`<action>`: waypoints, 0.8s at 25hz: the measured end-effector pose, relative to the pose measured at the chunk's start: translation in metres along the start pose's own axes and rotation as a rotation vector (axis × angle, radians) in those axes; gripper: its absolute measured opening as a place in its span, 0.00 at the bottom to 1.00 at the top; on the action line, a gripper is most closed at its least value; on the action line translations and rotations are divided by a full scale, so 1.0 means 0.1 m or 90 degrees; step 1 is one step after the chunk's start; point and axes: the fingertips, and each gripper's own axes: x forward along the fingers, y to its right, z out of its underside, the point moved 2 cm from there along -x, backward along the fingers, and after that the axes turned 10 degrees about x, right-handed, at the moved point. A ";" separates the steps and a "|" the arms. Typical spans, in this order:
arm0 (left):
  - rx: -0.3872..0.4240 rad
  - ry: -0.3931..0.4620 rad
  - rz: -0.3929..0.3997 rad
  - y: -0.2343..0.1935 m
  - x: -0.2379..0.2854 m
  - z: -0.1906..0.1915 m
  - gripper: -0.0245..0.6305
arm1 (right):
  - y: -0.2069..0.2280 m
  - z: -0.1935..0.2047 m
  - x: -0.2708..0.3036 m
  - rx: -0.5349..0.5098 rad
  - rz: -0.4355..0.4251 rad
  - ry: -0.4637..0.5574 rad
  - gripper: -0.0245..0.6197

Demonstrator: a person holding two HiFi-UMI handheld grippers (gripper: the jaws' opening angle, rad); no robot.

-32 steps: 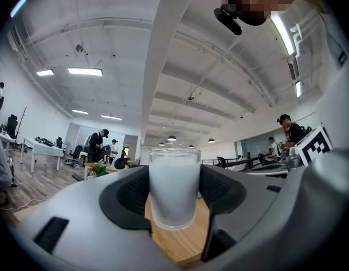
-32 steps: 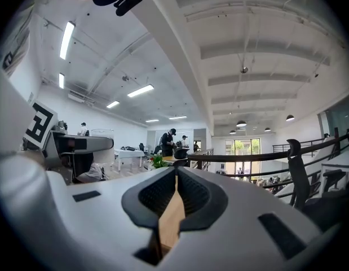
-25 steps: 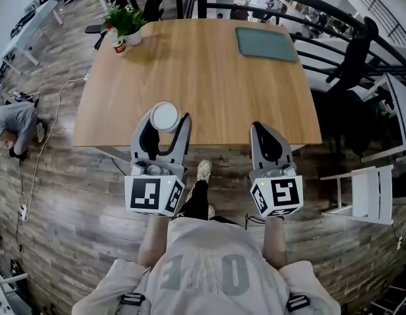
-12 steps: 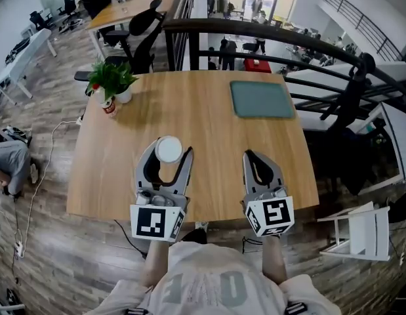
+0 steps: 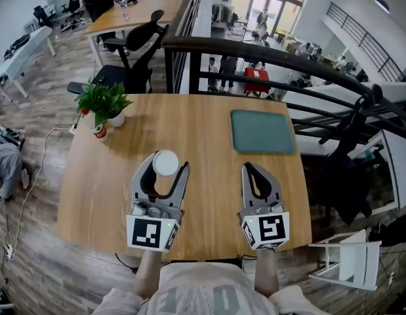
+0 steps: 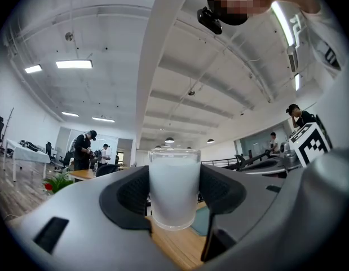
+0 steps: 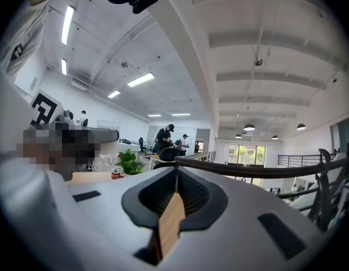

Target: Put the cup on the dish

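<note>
A frosted white cup [image 5: 166, 163] stands upright between the jaws of my left gripper [image 5: 166, 165], which is shut on it over the near left part of the wooden table [image 5: 189, 117]. In the left gripper view both pads press the sides of the cup [image 6: 174, 188]. The dish, a flat teal rectangular tray [image 5: 262, 131], lies at the table's far right, beyond my right gripper [image 5: 248, 167]. That gripper is shut and empty, its tips meeting [image 7: 175, 171] over the near right part of the table.
A potted plant [image 5: 103, 104] and a small red can [image 5: 100, 133] stand at the table's far left corner. A dark railing [image 5: 255, 48] runs behind the table. A black office chair [image 5: 134, 51] is beyond it, and a white folding chair [image 5: 350, 268] at the near right.
Both grippers have moved forward from the table's near edge to over its surface, the left one carrying the cup. The dish is now closer ahead.
</note>
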 end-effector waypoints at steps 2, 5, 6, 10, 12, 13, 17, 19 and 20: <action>-0.002 -0.006 0.013 0.08 0.20 -0.03 0.44 | 0.14 -0.09 0.08 -0.012 -0.006 0.011 0.08; -0.001 -0.012 0.029 0.33 0.61 -0.05 0.44 | 0.50 -0.14 0.18 -0.013 -0.008 0.027 0.08; -0.006 -0.009 0.034 0.41 0.73 -0.03 0.44 | 0.62 -0.14 0.21 -0.016 -0.007 0.030 0.08; -0.027 0.001 0.062 0.64 1.16 0.12 0.44 | 0.96 -0.06 0.34 -0.014 0.008 0.045 0.08; -0.022 -0.002 0.078 0.76 1.38 0.19 0.44 | 1.13 0.02 0.37 -0.006 0.017 0.045 0.08; -0.022 -0.003 0.088 0.82 1.49 0.22 0.44 | 1.22 0.07 0.38 -0.001 0.022 0.042 0.08; -0.026 -0.007 0.121 1.05 2.00 0.36 0.44 | 1.59 0.22 0.43 0.017 0.042 0.031 0.08; -0.027 -0.018 0.135 1.17 2.25 0.47 0.44 | 1.76 0.31 0.44 0.029 0.049 0.022 0.08; -0.026 -0.025 0.144 1.24 2.37 0.54 0.44 | 1.84 0.36 0.44 0.036 0.054 0.017 0.08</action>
